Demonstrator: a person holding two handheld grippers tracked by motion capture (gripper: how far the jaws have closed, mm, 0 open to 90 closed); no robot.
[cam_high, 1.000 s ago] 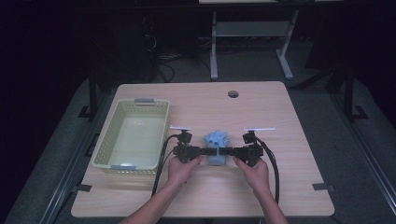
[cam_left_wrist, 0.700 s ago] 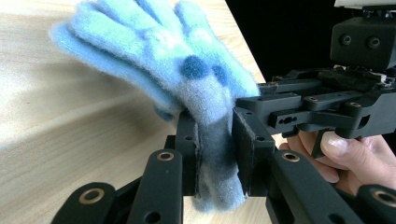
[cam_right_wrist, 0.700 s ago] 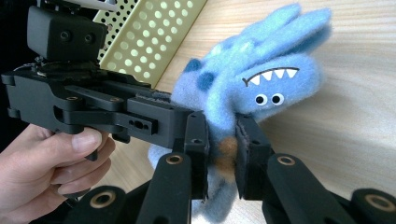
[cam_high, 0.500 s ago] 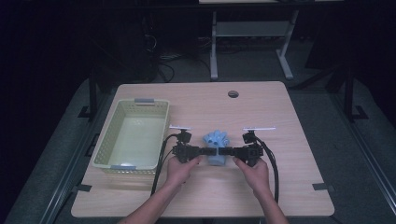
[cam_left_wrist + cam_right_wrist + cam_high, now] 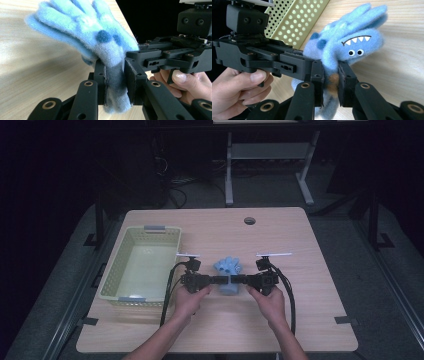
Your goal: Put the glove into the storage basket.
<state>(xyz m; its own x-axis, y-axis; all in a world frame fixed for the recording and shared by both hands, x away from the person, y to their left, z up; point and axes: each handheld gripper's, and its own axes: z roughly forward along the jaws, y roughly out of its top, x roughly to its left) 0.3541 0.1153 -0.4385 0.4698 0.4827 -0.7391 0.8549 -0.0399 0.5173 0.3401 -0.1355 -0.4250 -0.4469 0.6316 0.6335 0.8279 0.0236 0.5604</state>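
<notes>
Holding: fuzzy blue monster-face knit glove (image 5: pixel 228 271), pinched by left gripper (image 5: pixel 220 280) and right gripper (image 5: pixel 239 280), both clamped on cuff.
Position: glove mid-table, fingers pointing away.
Basket: pale yellow perforated plastic basket (image 5: pixel 111 270), left gripper's side, nearer it.

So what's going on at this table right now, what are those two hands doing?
A person is holding a fuzzy blue glove between two handheld grippers, just above the wooden table. The left gripper and the right gripper are both clamped on the glove from opposite sides, near its cuff end. The glove has a monster face with teeth and eyes. A pale yellow-green perforated basket sits to the left with nothing in it.
</notes>
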